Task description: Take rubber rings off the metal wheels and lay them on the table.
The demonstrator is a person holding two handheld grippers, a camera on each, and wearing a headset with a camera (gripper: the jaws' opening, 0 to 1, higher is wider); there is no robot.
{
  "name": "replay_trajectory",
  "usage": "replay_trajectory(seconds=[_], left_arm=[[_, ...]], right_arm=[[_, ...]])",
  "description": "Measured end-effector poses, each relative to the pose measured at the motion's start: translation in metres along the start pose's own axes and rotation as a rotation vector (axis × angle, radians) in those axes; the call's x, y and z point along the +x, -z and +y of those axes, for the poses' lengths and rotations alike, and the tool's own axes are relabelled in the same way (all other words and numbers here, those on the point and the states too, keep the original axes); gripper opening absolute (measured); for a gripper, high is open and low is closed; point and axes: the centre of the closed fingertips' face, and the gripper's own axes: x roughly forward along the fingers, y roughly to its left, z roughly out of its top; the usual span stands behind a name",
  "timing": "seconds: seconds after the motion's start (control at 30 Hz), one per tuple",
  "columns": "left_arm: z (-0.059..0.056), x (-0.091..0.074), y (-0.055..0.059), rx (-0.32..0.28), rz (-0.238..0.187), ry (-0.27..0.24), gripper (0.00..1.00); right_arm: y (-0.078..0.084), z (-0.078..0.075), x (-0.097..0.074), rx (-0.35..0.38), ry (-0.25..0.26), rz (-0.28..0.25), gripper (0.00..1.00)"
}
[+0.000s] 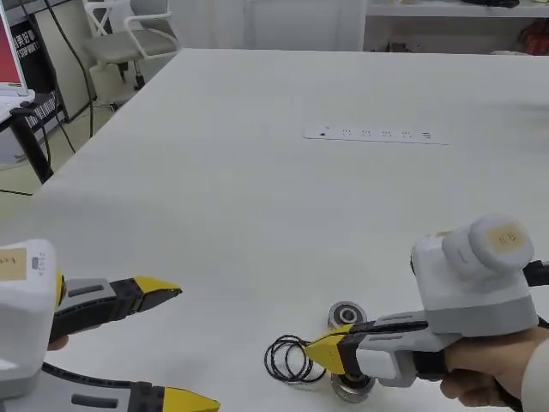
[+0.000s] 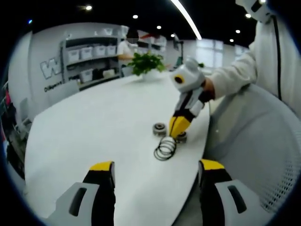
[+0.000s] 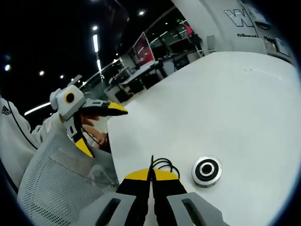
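My right gripper (image 1: 324, 352) is shut, its yellow tips pinching a thin black rubber ring (image 1: 287, 359) from a small bunch of loops lying on the white table (image 1: 257, 197). One metal wheel (image 1: 346, 315) stands just behind the jaws. A second wheel (image 1: 352, 386) sits partly under them. The right gripper view shows the shut tips (image 3: 151, 175), the ring loops (image 3: 162, 165) and one wheel (image 3: 207, 170). My left gripper (image 1: 176, 343) hangs open at the near left with nothing in it. From the left gripper view (image 2: 155, 172) the rings (image 2: 165, 148) and both wheels (image 2: 160, 128) lie ahead.
A white power strip (image 1: 377, 135) lies flat mid-table, farther back. The table's near edge runs close below the wheels. A mesh chair (image 2: 254, 141) stands by that edge. An office chair (image 1: 129, 34) and a desk stand off the far left corner.
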Motion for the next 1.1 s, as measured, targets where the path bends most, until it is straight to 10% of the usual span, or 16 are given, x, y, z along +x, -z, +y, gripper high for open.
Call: replay_trajectory(seconds=[0.47,1.1], left_arm=[[0.003,-0.003,0.0,-0.002,-0.003,-0.013,0.73],[0.005,-0.004,0.001,-0.003,0.0,-0.02,0.73]], right_arm=[[0.001,0.002,0.001,0.007,-0.009,0.004,0.0],[0.015,-0.024,0.003,-0.077,0.116,0.071,0.0]])
